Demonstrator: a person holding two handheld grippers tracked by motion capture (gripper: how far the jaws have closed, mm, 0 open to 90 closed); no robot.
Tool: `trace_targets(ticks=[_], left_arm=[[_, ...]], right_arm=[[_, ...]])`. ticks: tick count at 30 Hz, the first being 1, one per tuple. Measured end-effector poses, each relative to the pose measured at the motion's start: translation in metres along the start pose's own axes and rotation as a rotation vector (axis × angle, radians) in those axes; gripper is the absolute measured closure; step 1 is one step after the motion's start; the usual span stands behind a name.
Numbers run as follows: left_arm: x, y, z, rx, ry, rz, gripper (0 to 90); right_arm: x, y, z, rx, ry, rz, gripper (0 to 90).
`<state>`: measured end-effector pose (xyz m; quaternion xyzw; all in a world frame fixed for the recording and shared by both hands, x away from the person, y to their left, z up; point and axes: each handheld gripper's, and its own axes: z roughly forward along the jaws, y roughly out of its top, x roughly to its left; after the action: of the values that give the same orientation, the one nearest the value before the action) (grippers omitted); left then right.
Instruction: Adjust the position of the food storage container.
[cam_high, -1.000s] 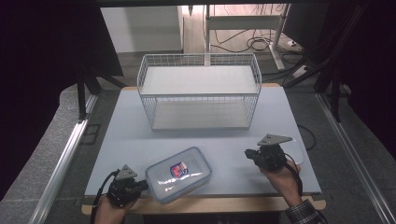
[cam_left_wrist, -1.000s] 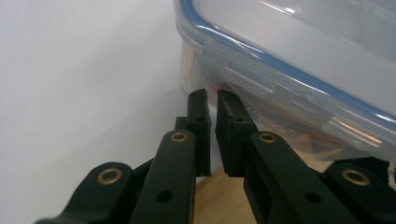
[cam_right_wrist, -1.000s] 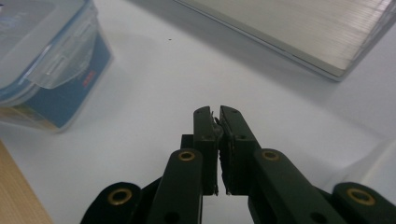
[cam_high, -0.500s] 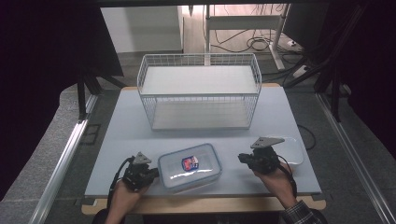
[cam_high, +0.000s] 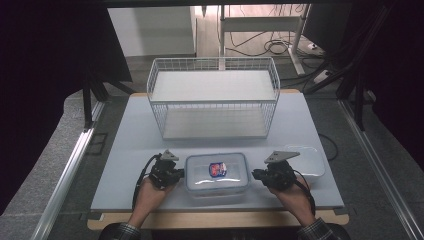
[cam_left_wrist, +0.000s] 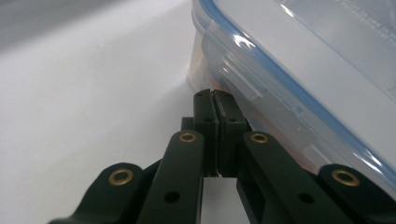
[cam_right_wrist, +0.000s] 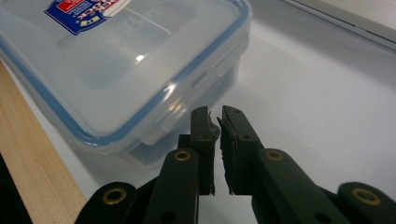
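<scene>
A clear plastic box (cam_high: 216, 172) with a blue-rimmed lid and a red and blue label lies flat near the table's front edge. My left gripper (cam_high: 176, 174) is at its left end and my right gripper (cam_high: 256, 175) at its right end. In the left gripper view the jaws (cam_left_wrist: 212, 95) are shut, their tips against the box (cam_left_wrist: 303, 70) just below a side latch. In the right gripper view the jaws (cam_right_wrist: 214, 114) stand together with only a sliver between them, at the latch of the box (cam_right_wrist: 116, 60). Neither gripper holds anything.
A white wire basket (cam_high: 213, 102) stands at the back middle of the table. A second pale plastic lid or shallow box (cam_high: 309, 160) lies just right of my right gripper. The wooden table edge (cam_high: 215, 220) runs close in front of the box.
The box has turned from a slant to square with the table and shifted right. Both grippers have closed in on its two ends.
</scene>
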<state>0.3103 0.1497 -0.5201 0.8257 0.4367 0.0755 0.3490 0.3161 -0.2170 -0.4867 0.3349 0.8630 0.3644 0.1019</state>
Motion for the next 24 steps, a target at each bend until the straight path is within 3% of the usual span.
trace_targets(ticks=[7, 12, 19, 24], left_arm=[[0.001, 0.003, 0.000, -0.012, -0.006, 0.010, 88.7], [0.002, -0.008, -0.017, -0.041, 0.040, 0.018, 80.1], [0.001, -0.026, -0.042, -0.078, 0.077, 0.011, 58.5], [-0.002, -0.029, -0.050, -0.113, 0.063, 0.005, 42.5]], right_arm=[[-0.001, -0.001, 0.000, 0.001, -0.012, 0.002, 82.9], [-0.003, -0.002, -0.008, -0.026, -0.040, 0.008, 77.8], [-0.003, -0.003, -0.019, -0.082, -0.078, 0.018, 56.5], [-0.003, -0.002, -0.026, -0.129, -0.088, 0.005, 38.7]])
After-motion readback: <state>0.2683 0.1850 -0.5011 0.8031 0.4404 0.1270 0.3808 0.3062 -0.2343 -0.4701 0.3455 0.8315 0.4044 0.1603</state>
